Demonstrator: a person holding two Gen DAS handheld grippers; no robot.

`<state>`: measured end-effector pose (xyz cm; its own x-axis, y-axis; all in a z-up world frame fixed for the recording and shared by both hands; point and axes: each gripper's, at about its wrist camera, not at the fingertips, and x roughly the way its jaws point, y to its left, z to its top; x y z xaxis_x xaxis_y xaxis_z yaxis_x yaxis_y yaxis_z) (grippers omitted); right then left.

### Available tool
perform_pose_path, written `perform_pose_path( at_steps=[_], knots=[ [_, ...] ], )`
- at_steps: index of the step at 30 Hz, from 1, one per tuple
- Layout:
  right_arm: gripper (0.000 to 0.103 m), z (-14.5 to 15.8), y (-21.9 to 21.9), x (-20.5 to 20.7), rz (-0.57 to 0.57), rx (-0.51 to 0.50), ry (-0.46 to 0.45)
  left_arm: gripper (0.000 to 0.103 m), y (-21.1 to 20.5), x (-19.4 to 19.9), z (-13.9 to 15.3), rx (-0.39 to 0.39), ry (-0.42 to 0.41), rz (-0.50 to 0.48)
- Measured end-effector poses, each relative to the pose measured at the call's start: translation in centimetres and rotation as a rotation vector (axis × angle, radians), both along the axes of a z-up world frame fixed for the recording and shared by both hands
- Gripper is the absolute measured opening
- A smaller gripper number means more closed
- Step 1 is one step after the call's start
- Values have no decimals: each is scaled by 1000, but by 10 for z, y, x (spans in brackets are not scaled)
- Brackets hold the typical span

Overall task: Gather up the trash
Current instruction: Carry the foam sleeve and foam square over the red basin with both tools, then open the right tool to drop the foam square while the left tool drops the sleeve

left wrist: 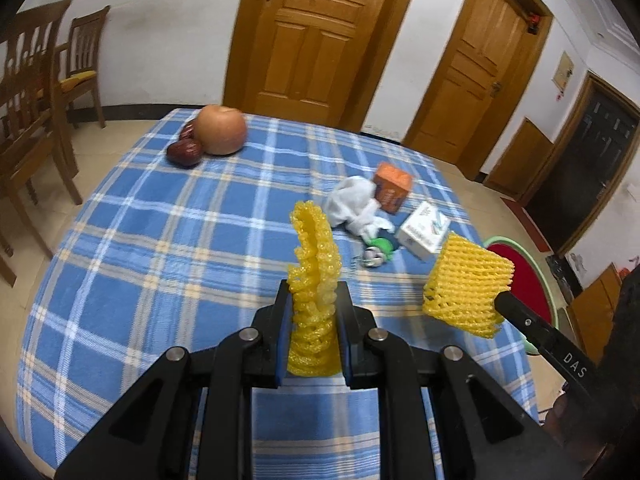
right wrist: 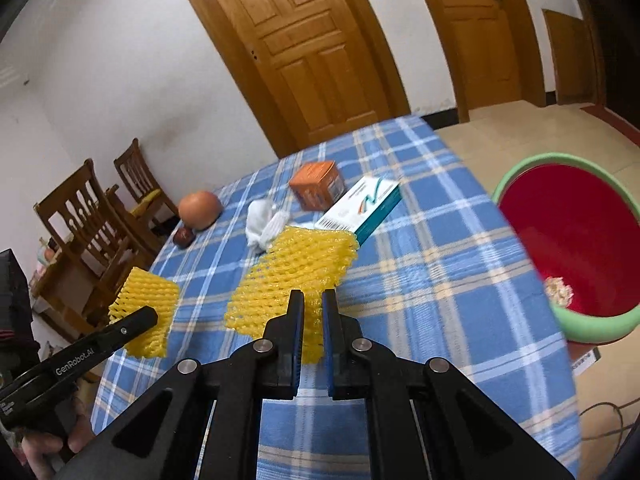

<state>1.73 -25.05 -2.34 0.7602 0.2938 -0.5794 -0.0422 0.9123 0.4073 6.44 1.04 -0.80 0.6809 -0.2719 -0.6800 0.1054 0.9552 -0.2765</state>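
Observation:
My left gripper (left wrist: 313, 292) is shut on a yellow foam fruit net (left wrist: 314, 264) and holds it upright above the table; it also shows in the right wrist view (right wrist: 146, 304). My right gripper (right wrist: 312, 300) is shut on a second yellow foam net (right wrist: 292, 276), also seen in the left wrist view (left wrist: 466, 284). On the blue plaid cloth lie a crumpled white tissue (left wrist: 356, 204), an orange box (left wrist: 394, 186), a white and teal box (right wrist: 360, 206) and a small green and white wrapper (left wrist: 380, 250). A red basin with a green rim (right wrist: 572, 240) stands on the floor to the right.
An apple (left wrist: 220, 130) and red dates (left wrist: 185, 152) sit at the table's far left. Wooden chairs (left wrist: 32, 92) stand to the left. Wooden doors (left wrist: 316, 36) are behind the table. A bit of crumpled trash (right wrist: 558, 292) lies in the basin.

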Motion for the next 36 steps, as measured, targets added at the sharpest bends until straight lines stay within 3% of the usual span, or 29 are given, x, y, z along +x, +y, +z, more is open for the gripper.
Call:
perform_pose_path(
  at_steps=[21, 36],
  knots=[
    [8, 11, -84, -21, -207, 10, -47, 19, -96, 17, 18, 33, -30, -193],
    [8, -1, -142, -31, -360, -1, -24, 19, -169, 31, 15, 65, -16, -324]
  ],
)
